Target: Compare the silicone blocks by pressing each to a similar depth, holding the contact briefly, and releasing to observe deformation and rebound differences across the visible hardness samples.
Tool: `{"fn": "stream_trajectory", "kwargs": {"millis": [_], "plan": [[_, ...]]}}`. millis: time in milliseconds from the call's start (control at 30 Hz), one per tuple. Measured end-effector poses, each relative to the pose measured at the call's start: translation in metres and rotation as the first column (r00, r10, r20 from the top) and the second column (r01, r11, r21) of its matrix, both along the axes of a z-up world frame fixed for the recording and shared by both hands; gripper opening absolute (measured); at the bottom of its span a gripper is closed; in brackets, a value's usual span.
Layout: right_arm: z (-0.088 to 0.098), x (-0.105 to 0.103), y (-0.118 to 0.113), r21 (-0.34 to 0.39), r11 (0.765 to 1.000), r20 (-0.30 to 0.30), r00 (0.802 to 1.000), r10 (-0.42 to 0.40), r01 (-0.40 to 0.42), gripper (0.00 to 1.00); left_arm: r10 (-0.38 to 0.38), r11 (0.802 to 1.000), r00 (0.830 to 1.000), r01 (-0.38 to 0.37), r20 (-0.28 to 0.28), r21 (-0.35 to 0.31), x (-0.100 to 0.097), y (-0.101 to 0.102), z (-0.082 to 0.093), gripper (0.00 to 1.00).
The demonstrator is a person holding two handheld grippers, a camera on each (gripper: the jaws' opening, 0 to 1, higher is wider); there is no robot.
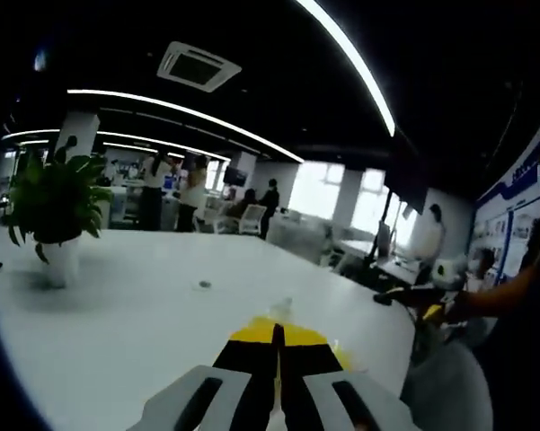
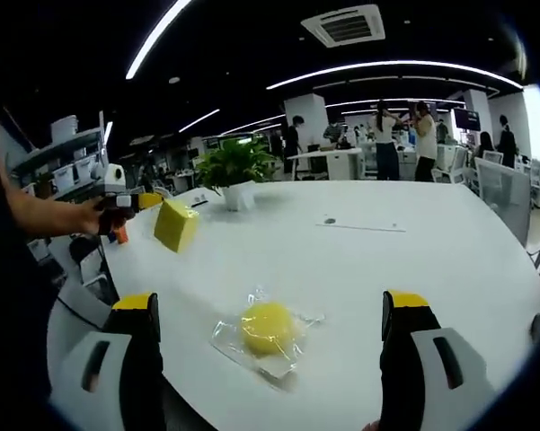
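A yellow silicone block (image 2: 175,224) hangs in the air above the left part of the white table (image 2: 413,260), and my left gripper (image 2: 151,202), held by a hand, is shut on its edge. In the left gripper view the same gripper (image 1: 277,339) has its yellow-tipped jaws pressed together, with a pale yellow sliver of the block (image 1: 345,357) beside them. A round yellow sample in a clear plastic bag (image 2: 268,329) lies on the table near its front edge. My right gripper (image 2: 270,303) stands wide open just above it, one jaw on each side, touching nothing.
A potted plant (image 2: 234,166) stands at the table's far left, also the plant (image 1: 58,202). A thin flat strip (image 2: 359,225) lies mid-table. Office chairs, desks and several standing people are beyond the table. A person's arm (image 1: 508,287) holds the right gripper (image 1: 404,296).
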State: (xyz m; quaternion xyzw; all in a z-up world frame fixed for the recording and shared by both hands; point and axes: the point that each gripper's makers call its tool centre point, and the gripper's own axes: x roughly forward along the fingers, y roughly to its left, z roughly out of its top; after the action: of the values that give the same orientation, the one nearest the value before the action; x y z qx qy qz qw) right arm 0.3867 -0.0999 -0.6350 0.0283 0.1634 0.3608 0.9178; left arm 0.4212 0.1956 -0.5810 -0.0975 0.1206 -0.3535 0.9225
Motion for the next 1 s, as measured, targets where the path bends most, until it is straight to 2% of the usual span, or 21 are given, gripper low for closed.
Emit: {"fn": "stream_trajectory", "kwargs": {"millis": [67,100,133,167,267,333,367,433,700,800,900,967,1000], "plan": [[-0.002,0.002,0.002,0.004,1.000,-0.029,1.000,-0.002,0.002,0.96,0.008,1.000,1.000,-0.008,0.000,-0.006,0.001,-0.001,0.006,0.00],[0.000,0.003,0.005,0.021,1.000,-0.023,1.000,0.004,-0.004,0.96,0.008,1.000,1.000,-0.008,0.008,-0.006,0.001,-0.001,0.009,0.00],[0.009,0.006,0.009,0.039,0.999,0.036,0.999,0.023,-0.024,0.96,-0.001,1.000,1.000,0.001,0.016,-0.011,0.000,-0.003,0.013,0.00],[0.012,0.007,0.010,0.037,0.999,0.068,0.997,0.023,-0.026,0.96,-0.004,1.000,1.000,0.004,0.027,-0.007,0.000,-0.003,0.016,0.00],[0.009,0.004,0.015,0.062,0.997,0.009,0.999,0.044,-0.045,0.96,-0.006,1.000,0.999,0.006,0.038,-0.007,0.002,-0.005,0.023,0.00],[0.011,0.004,0.015,0.064,0.997,0.010,0.999,0.049,-0.049,0.96,-0.010,1.000,0.998,0.010,0.056,-0.009,0.002,-0.006,0.031,0.00],[0.017,0.004,0.017,0.079,0.995,0.012,0.999,0.052,-0.053,0.96,-0.012,1.000,0.998,0.012,0.065,-0.012,0.001,-0.008,0.035,0.00],[0.025,0.003,0.020,0.114,0.992,-0.022,0.998,0.057,-0.054,0.96,-0.021,0.999,0.997,0.023,0.077,-0.029,0.001,-0.012,0.043,0.00],[0.044,0.006,0.035,0.090,0.987,0.075,0.990,0.123,-0.129,0.96,-0.093,0.993,0.991,0.099,0.098,-0.064,-0.007,-0.039,0.058,0.00],[0.041,0.006,0.040,0.079,0.986,0.068,0.987,0.145,-0.150,0.96,-0.121,0.989,0.986,0.130,0.115,-0.072,-0.013,-0.052,0.065,0.00],[0.042,0.005,0.048,0.102,0.979,0.074,0.983,0.170,-0.177,0.96,-0.137,0.985,0.983,0.148,0.124,-0.085,-0.014,-0.059,0.071,0.00],[0.042,0.001,0.057,0.118,0.970,0.062,0.977,0.206,-0.212,0.93,-0.140,0.980,0.982,0.156,0.130,-0.127,-0.016,-0.063,0.078,0.00],[0.044,-0.005,0.064,0.133,0.957,0.057,0.966,0.254,-0.259,0.91,-0.140,0.976,0.981,0.159,0.133,-0.146,-0.017,-0.064,0.082,0.00]]}}
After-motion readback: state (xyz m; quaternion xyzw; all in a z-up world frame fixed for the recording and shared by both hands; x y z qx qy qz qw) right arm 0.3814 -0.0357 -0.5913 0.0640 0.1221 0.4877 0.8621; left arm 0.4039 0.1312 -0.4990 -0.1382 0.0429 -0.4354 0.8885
